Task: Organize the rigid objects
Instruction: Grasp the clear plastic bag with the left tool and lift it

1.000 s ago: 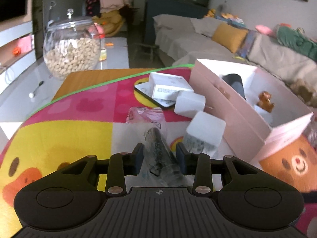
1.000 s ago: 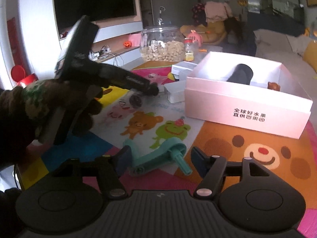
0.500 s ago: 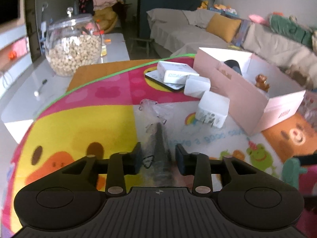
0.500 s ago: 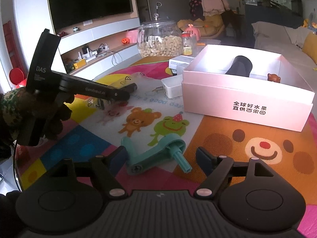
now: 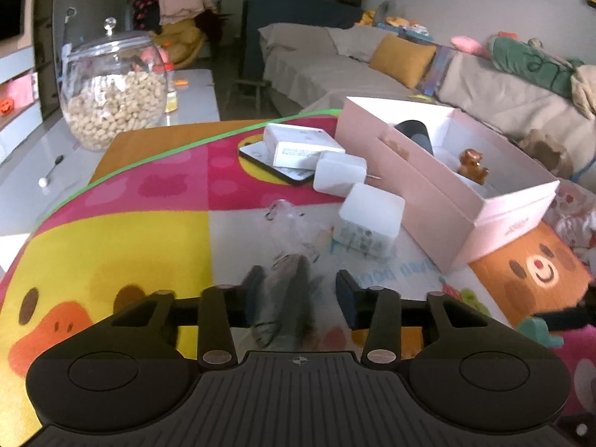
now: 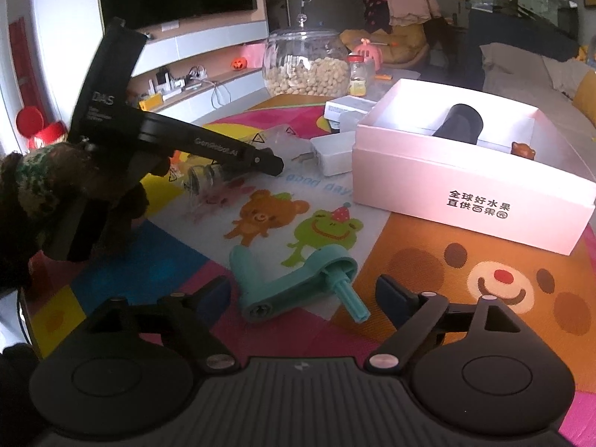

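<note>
My right claw [image 6: 301, 294] is opening wide around the teal plastic crank handle [image 6: 294, 287], which lies untouched between its jaws. My left claw [image 5: 298, 290] loosely straddles a crinkled clear plastic bag [image 5: 287, 287]; I can't tell if it grips. Closing off-centre could skid the handle. The pink cardboard box [image 6: 473, 201] ahead-right has clear mat before it.

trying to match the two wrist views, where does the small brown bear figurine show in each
Left wrist view: the small brown bear figurine sits right of centre, inside the open pink cardboard box, right of the dark cylinder.
Right wrist view: only its head peeks over the box's near wall, upper right.
Shared landmark: the glass jar of nuts, far left versus top centre.
</note>
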The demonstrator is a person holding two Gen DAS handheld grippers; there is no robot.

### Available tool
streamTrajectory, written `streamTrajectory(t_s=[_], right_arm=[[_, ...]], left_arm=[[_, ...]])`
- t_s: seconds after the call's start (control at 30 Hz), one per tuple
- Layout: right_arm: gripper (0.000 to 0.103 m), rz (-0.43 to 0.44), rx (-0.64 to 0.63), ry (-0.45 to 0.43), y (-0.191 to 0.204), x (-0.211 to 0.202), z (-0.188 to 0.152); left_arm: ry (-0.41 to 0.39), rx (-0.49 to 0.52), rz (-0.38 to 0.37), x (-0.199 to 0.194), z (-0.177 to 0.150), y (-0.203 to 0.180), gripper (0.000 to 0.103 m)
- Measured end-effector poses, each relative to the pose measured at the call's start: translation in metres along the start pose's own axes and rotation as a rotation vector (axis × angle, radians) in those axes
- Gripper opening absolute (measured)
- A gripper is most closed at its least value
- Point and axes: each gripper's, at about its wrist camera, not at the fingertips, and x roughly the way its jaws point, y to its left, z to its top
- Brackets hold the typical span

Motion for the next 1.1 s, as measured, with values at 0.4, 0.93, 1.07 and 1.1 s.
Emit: streamTrajectory(t_s=[0.4,0.93,1.07,1.1], right_arm=[[0.103,-0.022,-0.070,0.074,0.014,0.009,0.002],[0.090,-0.169,-0.125,0.003,0.025,-0.010,0.007],[0.090,-0.197,-0.112,-0.030,0.016,-0.017,0.010],[0.090,-0.212,-0.111,-0.033,0.013,-0.018,0.010]], left_arm=[[-0.018,-0.117,-0.118,-0.052,-0.048,0.010,0.024],[-0.047,-0.149,-0.121,-0.053,-0.052,0.012,0.023],[-0.047,-0.152,-0.122,-0.053,-0.052,0.012,0.023],[-0.047,-0.151,-0.121,-0.053,-0.052,0.012,0.023]])
